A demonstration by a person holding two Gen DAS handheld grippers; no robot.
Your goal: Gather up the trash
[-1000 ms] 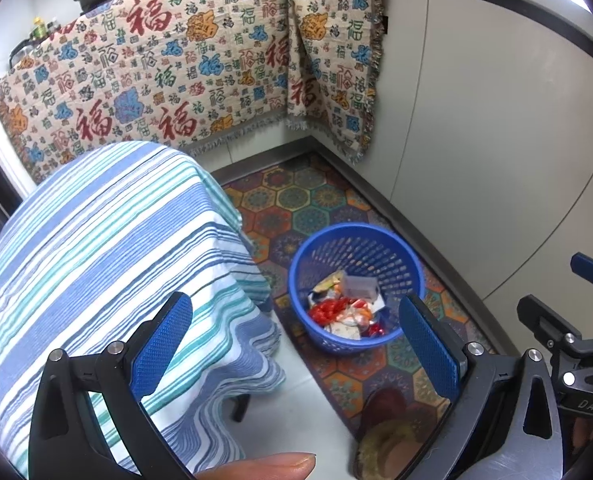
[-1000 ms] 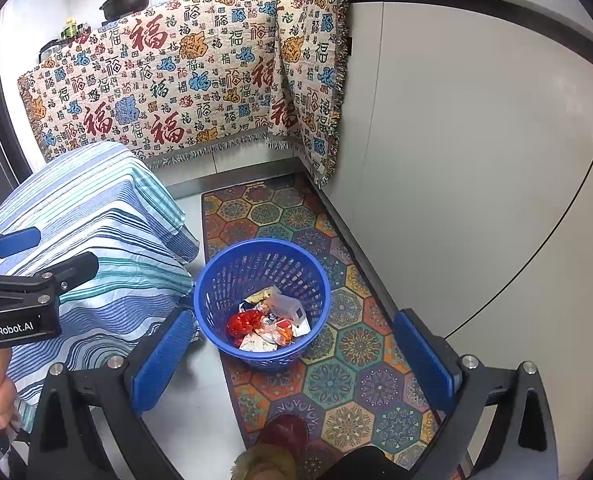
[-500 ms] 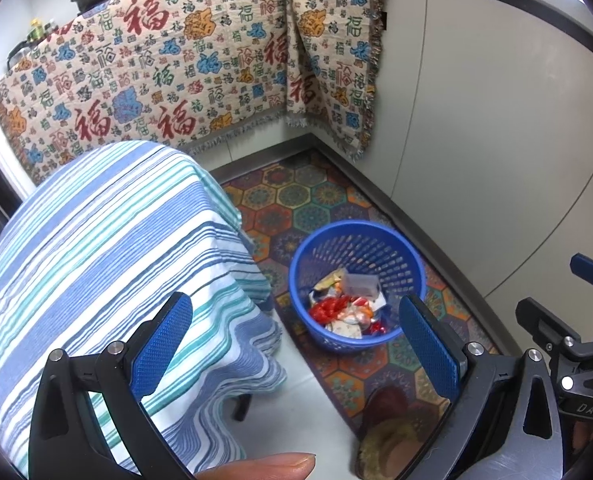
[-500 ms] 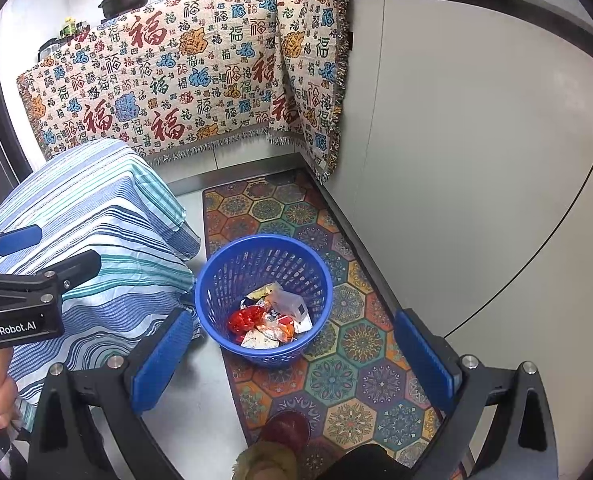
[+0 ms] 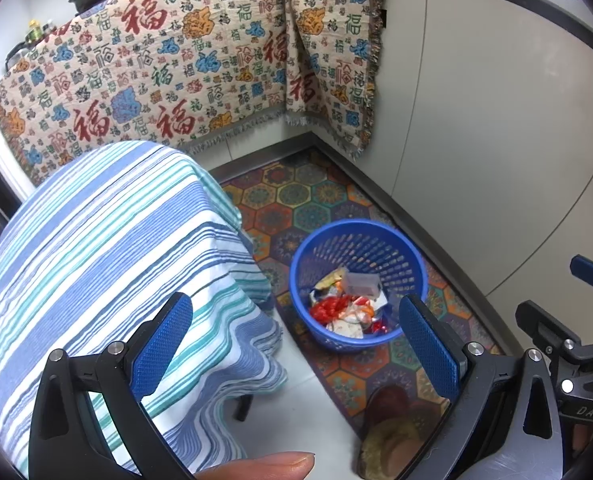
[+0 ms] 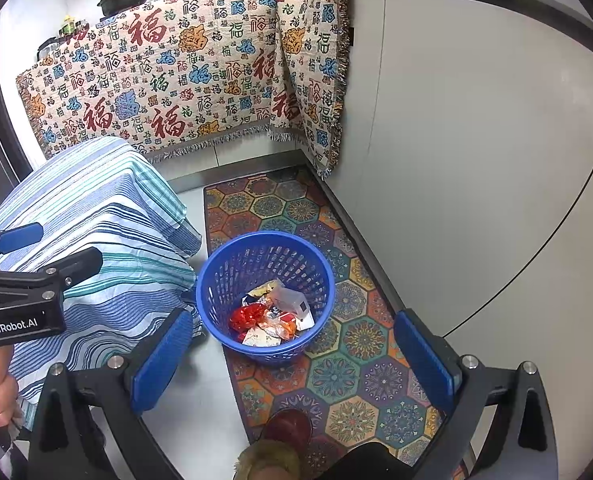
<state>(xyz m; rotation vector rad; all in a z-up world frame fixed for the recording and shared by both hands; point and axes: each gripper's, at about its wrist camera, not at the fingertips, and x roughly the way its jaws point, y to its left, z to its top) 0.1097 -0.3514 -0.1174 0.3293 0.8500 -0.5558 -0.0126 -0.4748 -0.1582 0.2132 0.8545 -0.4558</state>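
While both cameras look down into a kitchen corner, the pale cabinet fronts (image 6: 476,160) fill the right half of each frame, and a patterned blanket (image 6: 184,80) with red characters drapes over the counter edge across the top. At the left of both frames stands a table under a blue and teal striped cloth (image 5: 96,260), its hem hanging in folds toward the floor. A runner rug (image 6: 356,340) of coloured hexagons lies along the cabinet base, from centre to lower right. On that rug, just beside the striped cloth, sits the blue perforated basket (image 6: 224,280), right of centre in the left wrist view and near the middle in the right wrist view. Trash (image 6: 272,316) lies in its bottom: red and orange wrappers, printed paper and a small whitish box. The left gripper (image 5: 296,336) hangs above the cloth's edge and the basket, its jaws spread wide and holding nothing. The right gripper (image 6: 292,356) hangs over the basket and rug, jaws likewise wide and empty. A fingertip (image 5: 264,466) shows at the bottom edge of the left view.
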